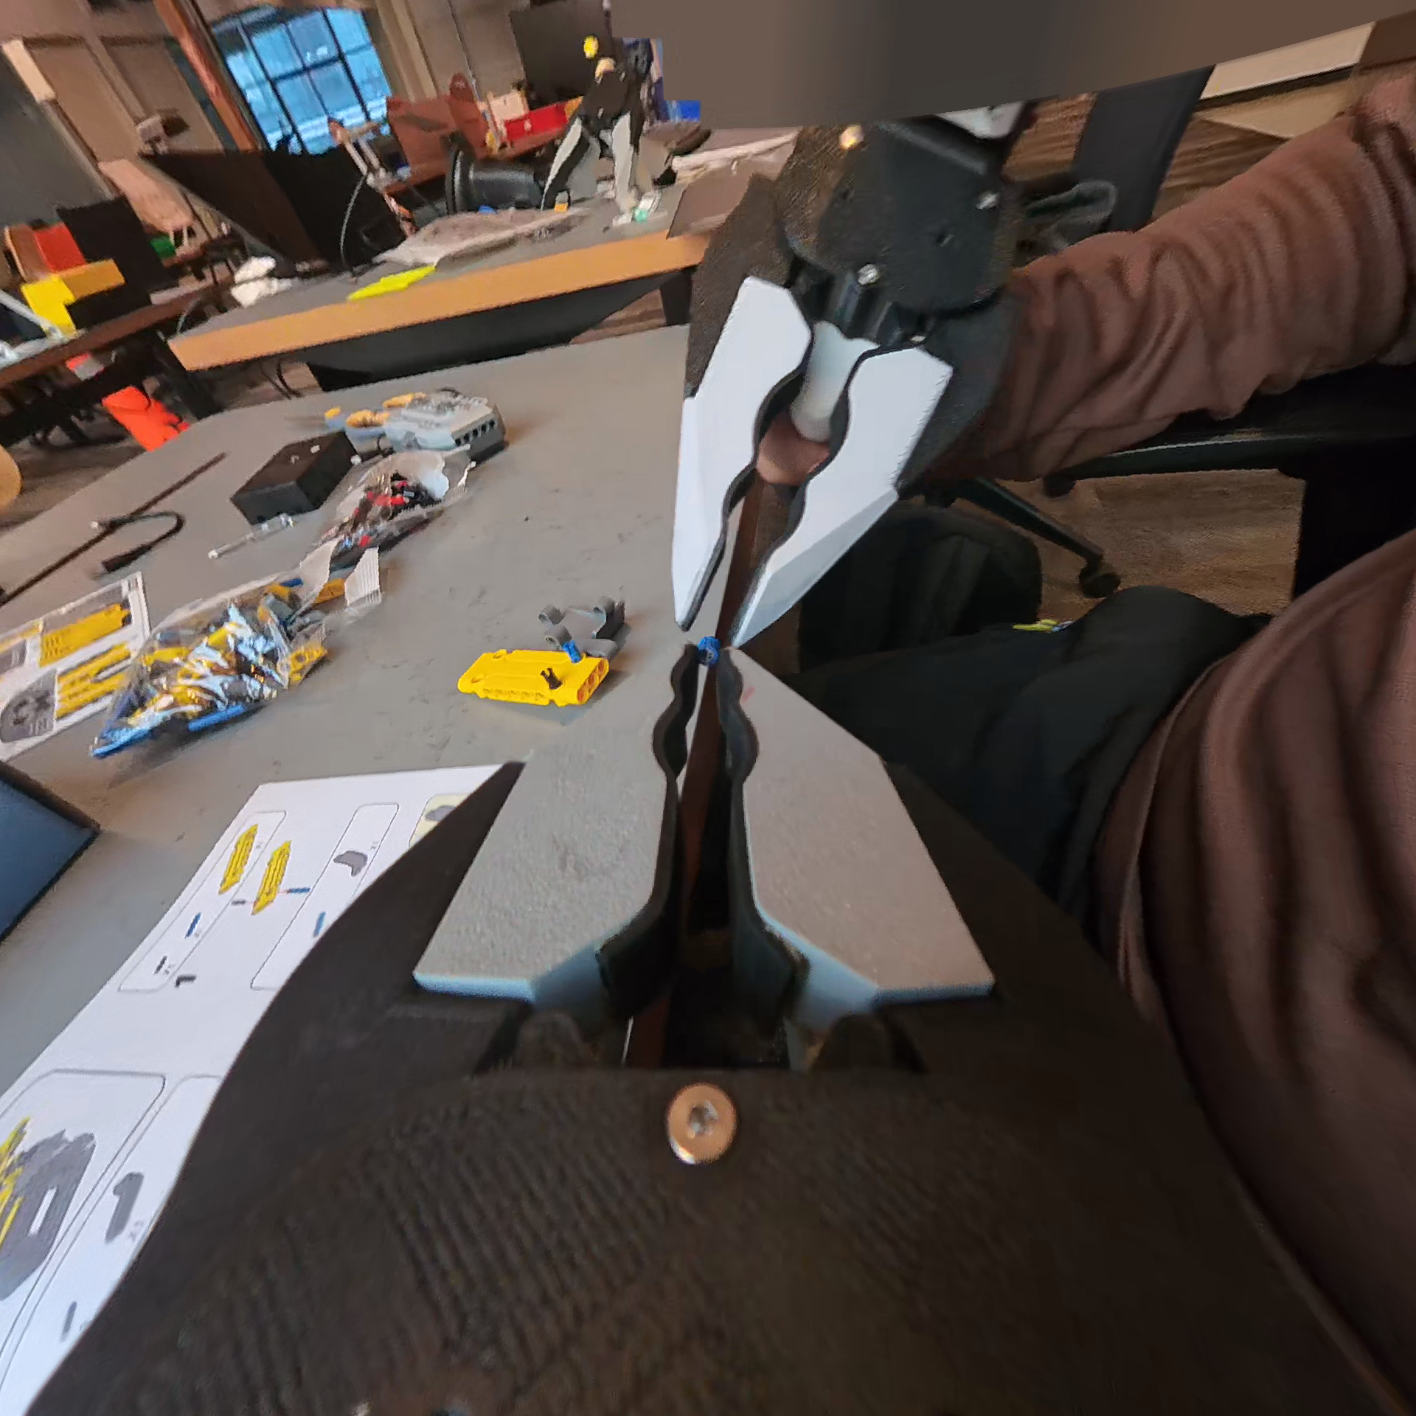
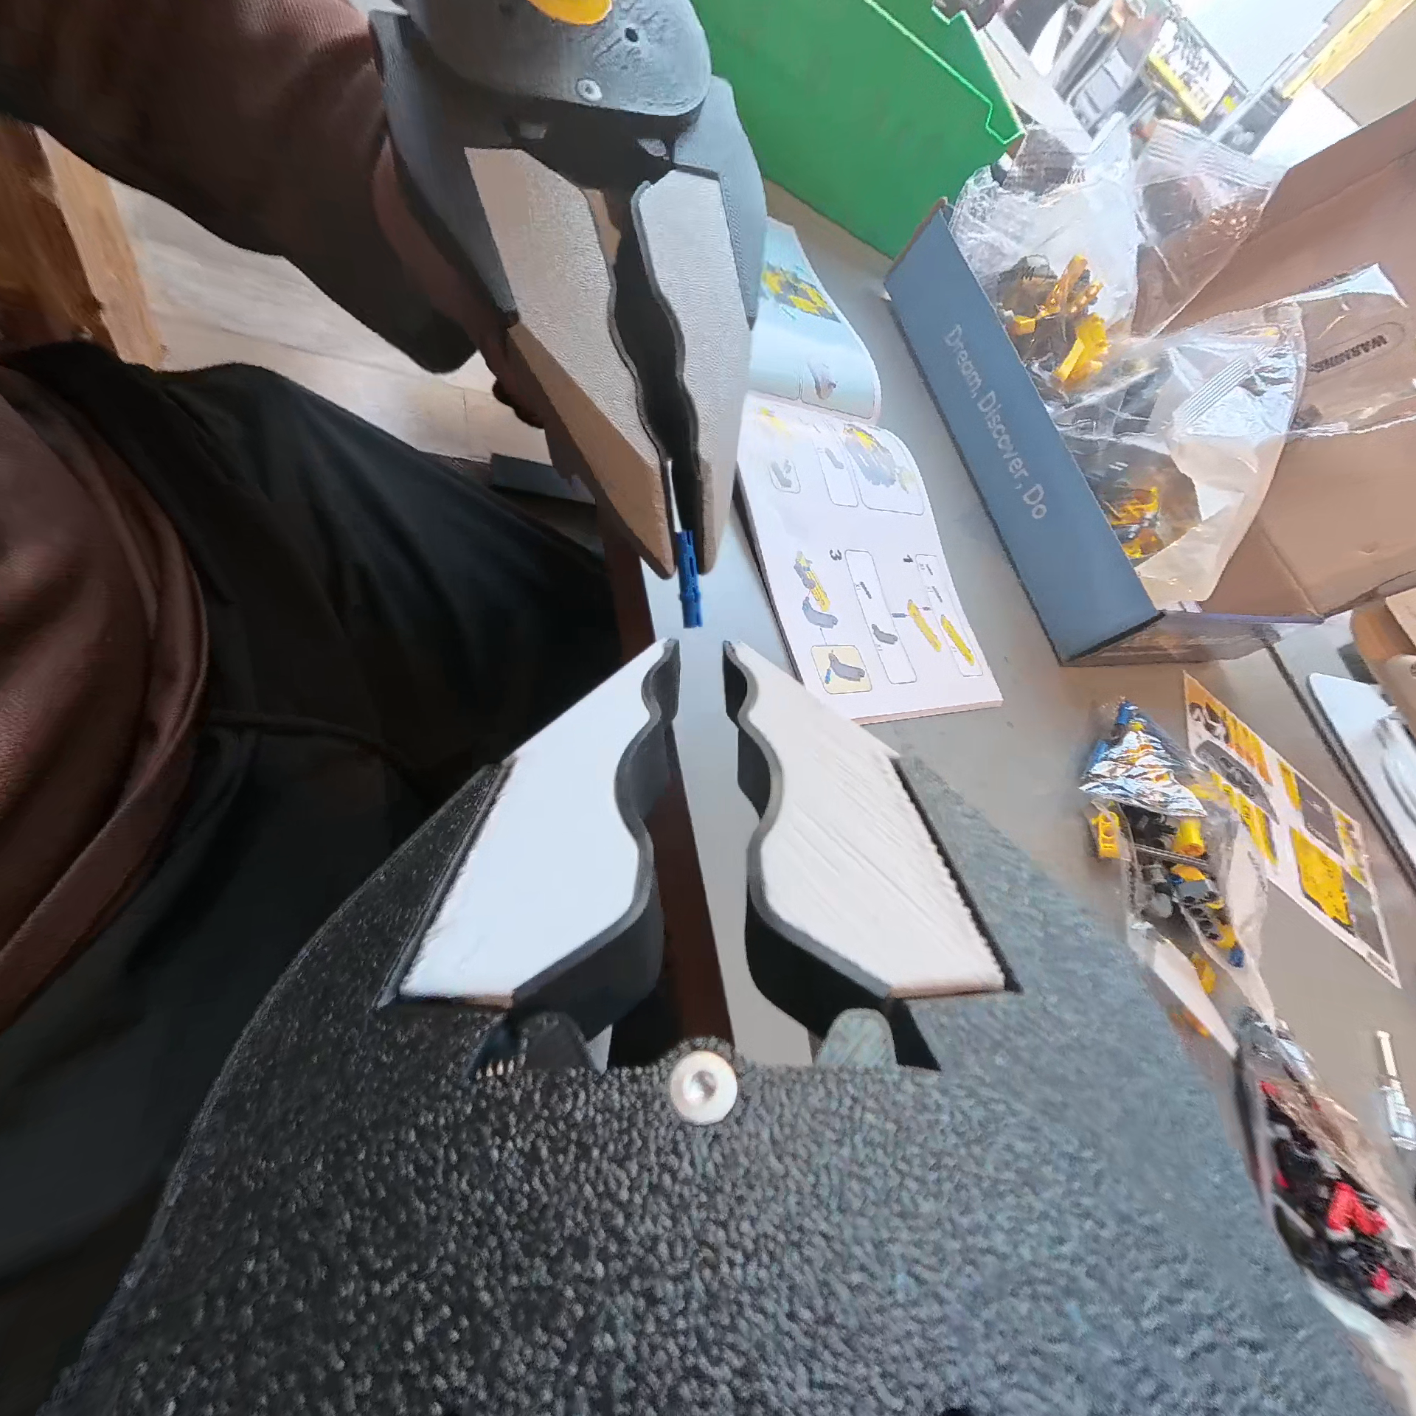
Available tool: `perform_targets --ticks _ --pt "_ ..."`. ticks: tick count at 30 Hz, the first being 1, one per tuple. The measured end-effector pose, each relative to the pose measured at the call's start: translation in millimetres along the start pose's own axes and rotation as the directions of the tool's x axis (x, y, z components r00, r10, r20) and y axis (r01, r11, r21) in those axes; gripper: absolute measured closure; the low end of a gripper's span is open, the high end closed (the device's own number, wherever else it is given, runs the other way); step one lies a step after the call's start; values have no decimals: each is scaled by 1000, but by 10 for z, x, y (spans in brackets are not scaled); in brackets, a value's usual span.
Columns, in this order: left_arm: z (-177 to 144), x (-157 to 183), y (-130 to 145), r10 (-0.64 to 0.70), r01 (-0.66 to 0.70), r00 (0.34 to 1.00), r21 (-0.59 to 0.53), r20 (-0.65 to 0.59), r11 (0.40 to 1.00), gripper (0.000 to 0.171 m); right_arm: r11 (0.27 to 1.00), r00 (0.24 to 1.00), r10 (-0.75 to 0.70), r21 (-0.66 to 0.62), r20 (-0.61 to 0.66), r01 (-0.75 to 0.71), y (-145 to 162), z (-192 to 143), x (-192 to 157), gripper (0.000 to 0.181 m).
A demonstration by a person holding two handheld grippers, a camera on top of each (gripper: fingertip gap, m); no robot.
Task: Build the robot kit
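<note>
Left gripper [image 1: 709, 651]: the jaws are seen pressed together on a small blue pin [image 2: 688, 580], pinched by its upper end so that most of it juts out below the fingertips.
Right gripper [image 2: 701, 651]: the jaws stand apart with nothing between them, tips aimed up at the free end of the pin and just short of it.
Place of the pin: it is held in the air over the near edge of the grey table [image 1: 536, 460], above the person's lap.
Alignment: the pin's free end is seen roughly centred over the gap of the right jaws; whether it is also level in depth cannot be judged from these wide-angle views.
Handling judgement: so small a piece is probably best taken squarely at its middle, with one grip kept firm until the other is sure.
Nearby: a yellow beam [image 1: 534, 676], an instruction booklet [image 2: 866, 567] and bags of parts [image 1: 211, 667] lie on the table.
</note>
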State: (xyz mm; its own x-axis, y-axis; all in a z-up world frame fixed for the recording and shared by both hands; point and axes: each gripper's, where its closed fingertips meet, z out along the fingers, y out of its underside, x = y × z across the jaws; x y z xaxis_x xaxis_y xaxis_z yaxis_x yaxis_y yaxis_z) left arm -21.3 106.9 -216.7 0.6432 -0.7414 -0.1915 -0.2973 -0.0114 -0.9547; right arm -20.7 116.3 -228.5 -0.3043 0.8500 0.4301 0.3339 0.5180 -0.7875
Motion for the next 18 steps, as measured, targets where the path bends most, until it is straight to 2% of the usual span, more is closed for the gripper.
perform_targets --ticks 5,14,18 --pt "-29 94 -92 7 -4 999 51 -51 999 170 993 991 67 90 113 -77 -140 -37 -135 166" --pt "-48 181 -227 -18 30 995 120 -97 992 169 975 981 109 175 163 -138 -284 -125 -142 174" --pt "-49 186 -220 -22 34 995 118 -102 992 169 971 976 122 181 183 -156 -286 -131 -151 175"
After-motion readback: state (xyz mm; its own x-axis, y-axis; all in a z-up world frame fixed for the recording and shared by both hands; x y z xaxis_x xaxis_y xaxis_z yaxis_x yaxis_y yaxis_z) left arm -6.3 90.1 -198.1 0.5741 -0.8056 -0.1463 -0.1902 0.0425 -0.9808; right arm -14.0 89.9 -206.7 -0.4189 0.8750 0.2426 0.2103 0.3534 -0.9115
